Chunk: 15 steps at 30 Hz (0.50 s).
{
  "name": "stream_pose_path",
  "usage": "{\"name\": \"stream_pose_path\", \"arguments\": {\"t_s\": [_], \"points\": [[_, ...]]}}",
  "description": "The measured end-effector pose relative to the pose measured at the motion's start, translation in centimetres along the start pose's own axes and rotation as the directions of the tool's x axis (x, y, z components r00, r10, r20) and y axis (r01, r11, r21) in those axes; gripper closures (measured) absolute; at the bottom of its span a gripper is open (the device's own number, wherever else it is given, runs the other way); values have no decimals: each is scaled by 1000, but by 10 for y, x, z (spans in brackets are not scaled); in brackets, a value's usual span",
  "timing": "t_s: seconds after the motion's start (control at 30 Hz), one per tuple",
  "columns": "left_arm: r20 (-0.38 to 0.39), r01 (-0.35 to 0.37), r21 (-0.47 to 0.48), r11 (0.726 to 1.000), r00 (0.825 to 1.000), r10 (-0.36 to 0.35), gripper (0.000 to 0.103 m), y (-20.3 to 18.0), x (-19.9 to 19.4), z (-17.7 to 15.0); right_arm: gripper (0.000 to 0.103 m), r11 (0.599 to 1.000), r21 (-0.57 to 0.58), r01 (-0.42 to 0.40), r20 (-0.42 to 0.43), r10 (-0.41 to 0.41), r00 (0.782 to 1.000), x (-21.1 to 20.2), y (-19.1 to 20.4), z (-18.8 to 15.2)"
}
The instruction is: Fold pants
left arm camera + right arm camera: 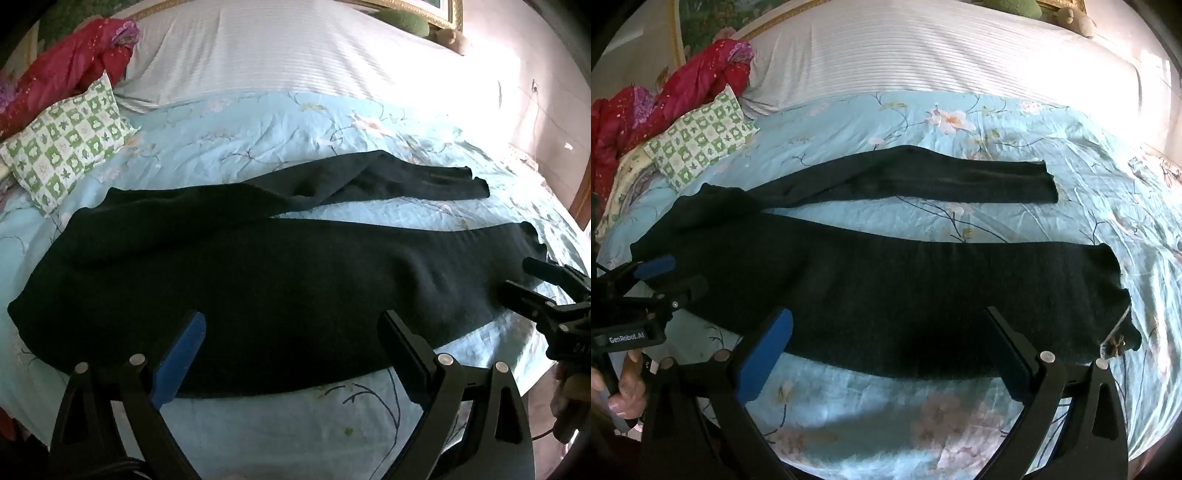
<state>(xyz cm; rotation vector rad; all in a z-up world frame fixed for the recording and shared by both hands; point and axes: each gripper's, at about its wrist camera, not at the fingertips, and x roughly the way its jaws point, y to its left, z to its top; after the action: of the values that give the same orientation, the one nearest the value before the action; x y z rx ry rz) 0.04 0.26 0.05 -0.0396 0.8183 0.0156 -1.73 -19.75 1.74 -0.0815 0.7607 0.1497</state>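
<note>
Black pants [240,280] lie spread flat on the light blue floral bedspread [258,129], waist to the left, two legs running right and splayed apart. They also show in the right wrist view [905,295]. My left gripper [291,325] is open, its fingers hovering over the near edge of the waist part. My right gripper [888,321] is open over the near leg, close to its hem [1123,325]. The right gripper shows in the left wrist view [517,280] at the near leg's end, and the left gripper shows in the right wrist view [672,275] by the waist.
A green and white checked pillow [70,144] and a red quilted garment [66,70] lie at the far left. A white striped cover [295,48] covers the far half of the bed. The bed's right edge [554,206] is near a pinkish wall.
</note>
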Motion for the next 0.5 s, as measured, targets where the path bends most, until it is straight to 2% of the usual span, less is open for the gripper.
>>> {"name": "stream_pose_path", "arguments": {"t_s": [0.13,0.27,0.5], "points": [[3,19,-7,1000,1000,-19,8,11,-5,3,3,1000,-4,-1,-3,1,1000,2,0,1],[8,-11,21,1000,1000,11,8,-2,0,0,3,1000,-6,-1,-1,1,1000,-2,2,1],[8,-10,19,1000,1000,10,8,-1,0,-1,3,1000,-5,1,5,-1,1000,0,4,2]]}}
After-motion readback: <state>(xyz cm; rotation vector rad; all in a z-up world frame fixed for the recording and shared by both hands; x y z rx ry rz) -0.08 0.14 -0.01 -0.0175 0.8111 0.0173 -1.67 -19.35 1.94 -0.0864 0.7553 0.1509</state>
